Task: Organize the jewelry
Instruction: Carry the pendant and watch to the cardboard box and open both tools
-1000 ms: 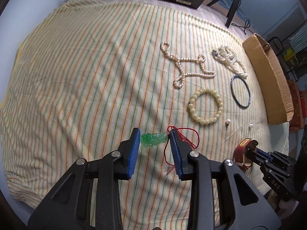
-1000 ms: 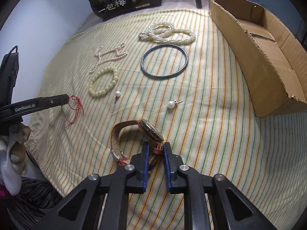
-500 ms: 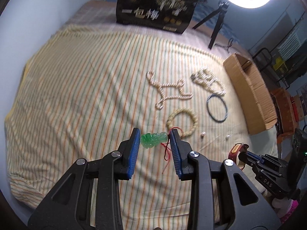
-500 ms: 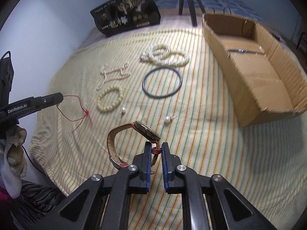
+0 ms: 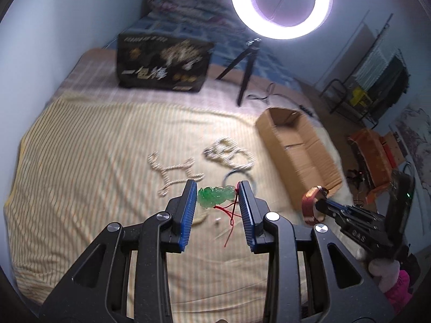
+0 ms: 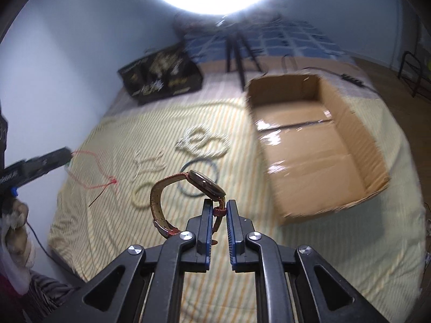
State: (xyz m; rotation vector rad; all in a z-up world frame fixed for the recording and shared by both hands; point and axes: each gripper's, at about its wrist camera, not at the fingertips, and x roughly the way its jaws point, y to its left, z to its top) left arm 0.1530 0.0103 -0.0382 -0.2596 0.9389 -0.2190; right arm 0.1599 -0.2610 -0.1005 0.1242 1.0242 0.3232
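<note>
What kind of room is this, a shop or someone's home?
Most likely a bedroom at home, set up for filming. The jewelry lies on a striped sheet spread over a bed, a clothes rack stands in the corner, and a ring light on a tripod shines overhead.

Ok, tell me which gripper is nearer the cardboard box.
Right. The right gripper, holding the watch, is raised just beside the cardboard box; the left gripper, holding the green pendant, is farther off, across the loose jewelry.

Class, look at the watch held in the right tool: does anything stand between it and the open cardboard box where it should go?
Nothing visible does. The watch hangs clear above the striped cloth, pinched by its strap in the right tool. The cardboard box lies open-topped to its right, with only bare cloth between them.
</note>
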